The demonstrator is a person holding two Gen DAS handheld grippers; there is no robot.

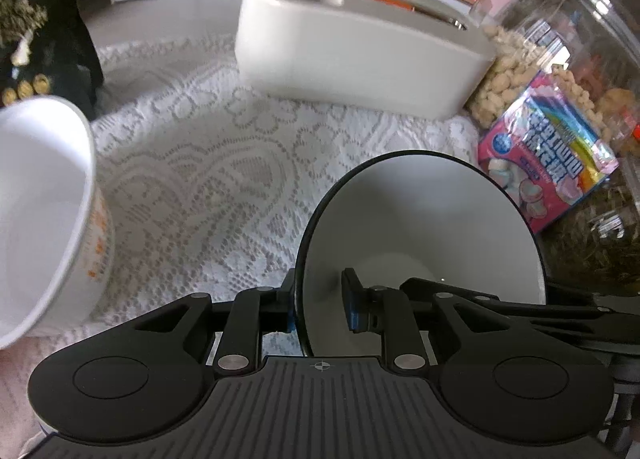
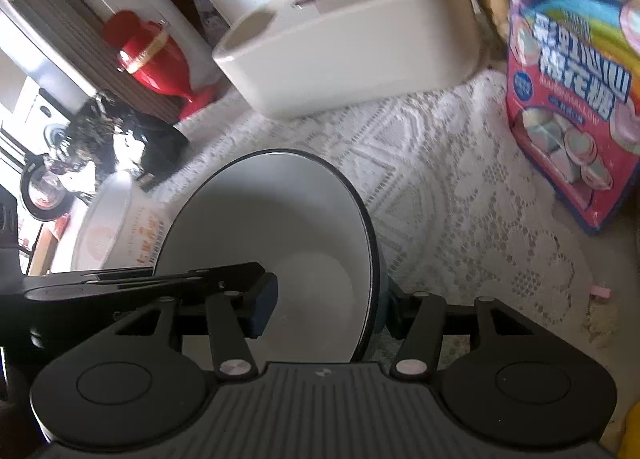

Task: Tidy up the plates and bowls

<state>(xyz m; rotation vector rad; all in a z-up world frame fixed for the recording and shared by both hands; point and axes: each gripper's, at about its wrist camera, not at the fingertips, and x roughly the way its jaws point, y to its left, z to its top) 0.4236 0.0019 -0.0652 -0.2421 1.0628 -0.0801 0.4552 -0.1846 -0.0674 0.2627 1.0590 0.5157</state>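
A white bowl with a dark rim [image 1: 432, 219] [image 2: 272, 227] is tilted above the lace tablecloth [image 1: 200, 163], and both grippers hold it. My left gripper [image 1: 320, 295] is shut on its left rim, one pad outside the wall and one inside. My right gripper [image 2: 328, 299] is shut on the opposite rim in the same way. Each gripper shows at the edge of the other's view. A second white bowl with an orange pattern [image 1: 44, 219] [image 2: 108, 227] sits tilted to the left, apart from both grippers.
A cream box with a slot [image 1: 352, 55] [image 2: 352, 39] stands at the back. A pink marshmallow bag [image 1: 548, 163] [image 2: 572, 99] and a clear snack jar [image 1: 560, 39] stand on the right. A black bag [image 1: 40, 39] is at the left and a red vessel [image 2: 152, 55] beyond it.
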